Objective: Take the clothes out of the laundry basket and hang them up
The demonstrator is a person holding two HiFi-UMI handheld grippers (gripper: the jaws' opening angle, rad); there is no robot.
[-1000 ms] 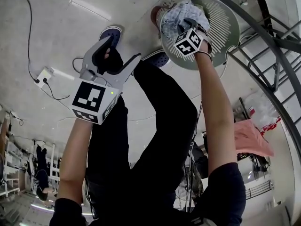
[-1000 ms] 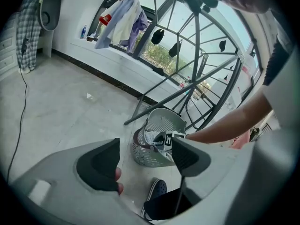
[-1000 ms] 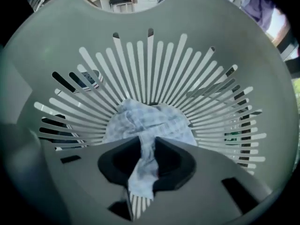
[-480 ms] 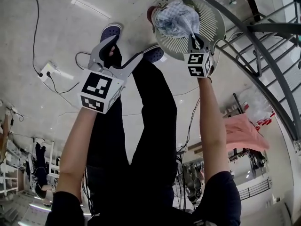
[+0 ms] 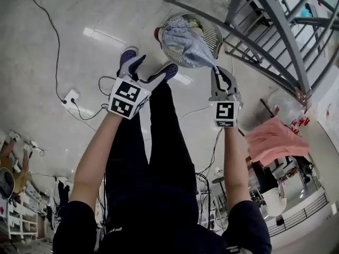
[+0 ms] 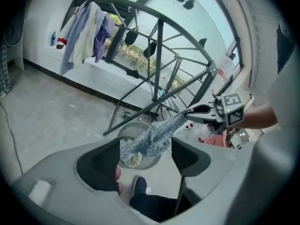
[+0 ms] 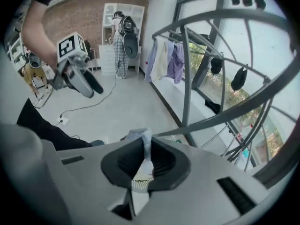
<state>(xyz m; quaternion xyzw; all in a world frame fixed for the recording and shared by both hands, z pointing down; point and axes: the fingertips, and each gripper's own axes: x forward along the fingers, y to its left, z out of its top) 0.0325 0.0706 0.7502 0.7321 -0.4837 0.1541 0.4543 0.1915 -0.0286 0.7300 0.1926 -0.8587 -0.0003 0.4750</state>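
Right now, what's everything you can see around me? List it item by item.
laundry basket: one, pale and slatted, on the floor beyond the feet
garment: one, blue-and-white patterned, drawn up out of the basket
drying rack: one, dark grey metal, beside the basket
hung clothes: about three, blue, cream and purple, hanging near the window
pink cloth: one, at the right
power strip: one, white, on the floor at left, with cables attached
shoes: two, dark blue, near the basket
left tool: one, grey, open and empty
right tool: one, grey, jaws just closed on a corner of the garment
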